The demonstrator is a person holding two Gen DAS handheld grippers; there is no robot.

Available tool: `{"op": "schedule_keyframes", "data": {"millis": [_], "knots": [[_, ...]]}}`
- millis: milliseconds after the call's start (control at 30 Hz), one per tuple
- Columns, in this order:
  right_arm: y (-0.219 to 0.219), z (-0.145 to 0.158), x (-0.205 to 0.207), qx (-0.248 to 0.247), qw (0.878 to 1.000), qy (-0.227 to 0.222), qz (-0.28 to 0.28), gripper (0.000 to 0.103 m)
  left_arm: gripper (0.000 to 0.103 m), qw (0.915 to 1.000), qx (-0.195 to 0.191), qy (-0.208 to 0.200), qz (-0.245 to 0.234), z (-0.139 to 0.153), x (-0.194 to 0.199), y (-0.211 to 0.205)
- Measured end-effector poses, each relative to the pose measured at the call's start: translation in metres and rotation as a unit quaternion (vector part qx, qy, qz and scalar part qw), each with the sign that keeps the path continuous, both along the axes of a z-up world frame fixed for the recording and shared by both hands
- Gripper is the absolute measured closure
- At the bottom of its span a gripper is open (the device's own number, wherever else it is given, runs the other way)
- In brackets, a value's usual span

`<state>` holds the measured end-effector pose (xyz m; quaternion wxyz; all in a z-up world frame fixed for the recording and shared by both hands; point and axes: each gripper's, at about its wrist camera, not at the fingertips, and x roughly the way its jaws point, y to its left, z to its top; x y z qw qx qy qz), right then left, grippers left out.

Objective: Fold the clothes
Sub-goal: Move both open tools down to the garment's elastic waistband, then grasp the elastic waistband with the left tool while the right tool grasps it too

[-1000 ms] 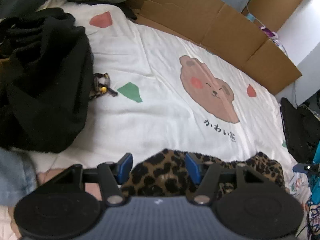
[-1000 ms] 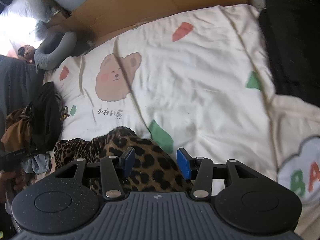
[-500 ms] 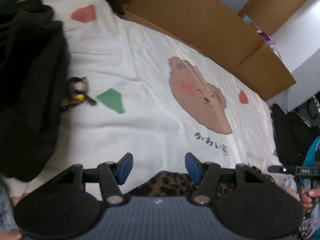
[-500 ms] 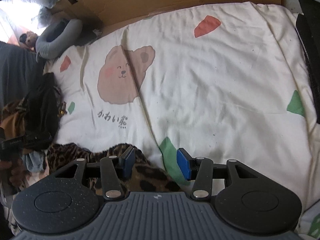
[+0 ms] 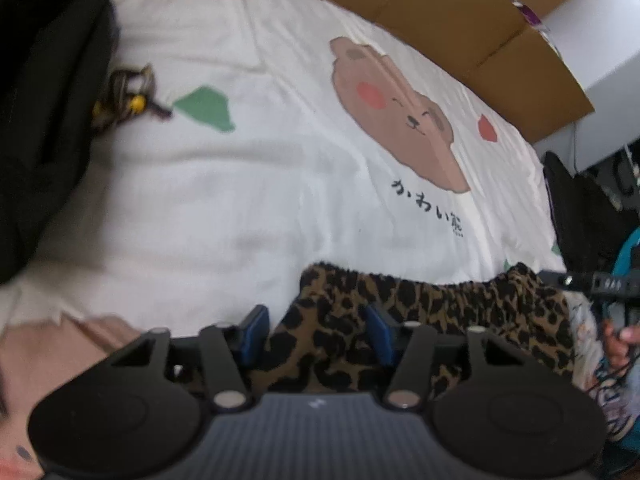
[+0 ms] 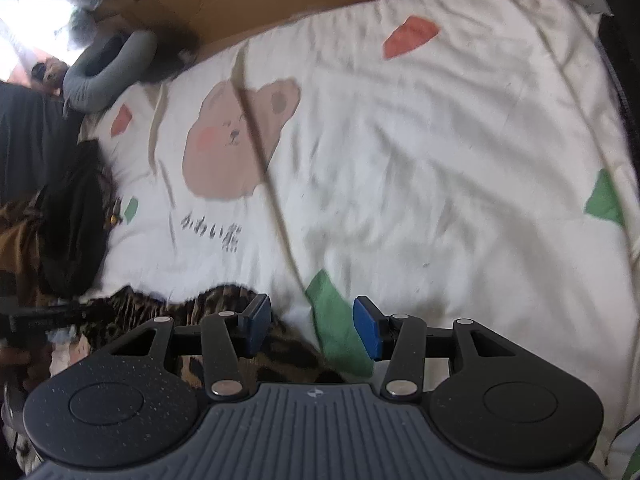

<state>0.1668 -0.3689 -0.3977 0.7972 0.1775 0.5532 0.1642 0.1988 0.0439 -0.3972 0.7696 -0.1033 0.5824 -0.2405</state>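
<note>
Folding has hardly begun; the leopard cloth [image 5: 420, 312] lies bunched on the bed [image 5: 260, 200]; left hand-held gripper [image 5: 316, 334] and right hand-held gripper [image 6: 311, 326] both gape open, holding nothing.

1. The leopard-print garment [image 5: 420, 312] lies on the bedsheet [image 5: 248, 200] at its near edge
2. A dark clothes pile [image 5: 44, 112] sits at the sheet's left
3. Cardboard [image 5: 472, 36] lies behind the sheet's far edge
</note>
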Motion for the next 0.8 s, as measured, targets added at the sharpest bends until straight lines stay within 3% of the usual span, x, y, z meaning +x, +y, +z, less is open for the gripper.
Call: {"op": "schedule_keyframes", "data": {"millis": [100, 367, 667, 800], "knots": [[0.009, -0.001, -0.007, -0.008, 1.0, 0.001, 0.02, 0.05, 0.072, 0.9999, 0.004, 0.002, -0.016, 0.002, -0.006, 0.001], [0.031, 0.006, -0.024, -0.022, 0.997, -0.006, 0.075, 0.05, 0.092, 0.9996, 0.002, -0.021, -0.019, 0.015, -0.029, 0.014], [0.06, 0.0, -0.032, -0.033, 0.99, -0.012, 0.134, 0.05, 0.092, 0.9998, 0.0, -0.021, -0.005, 0.017, -0.036, 0.025], [0.072, -0.012, -0.03, -0.041, 0.987, -0.004, 0.157, 0.05, 0.083, 0.9995, 0.008, -0.023, -0.018, 0.013, -0.032, 0.019]]}}
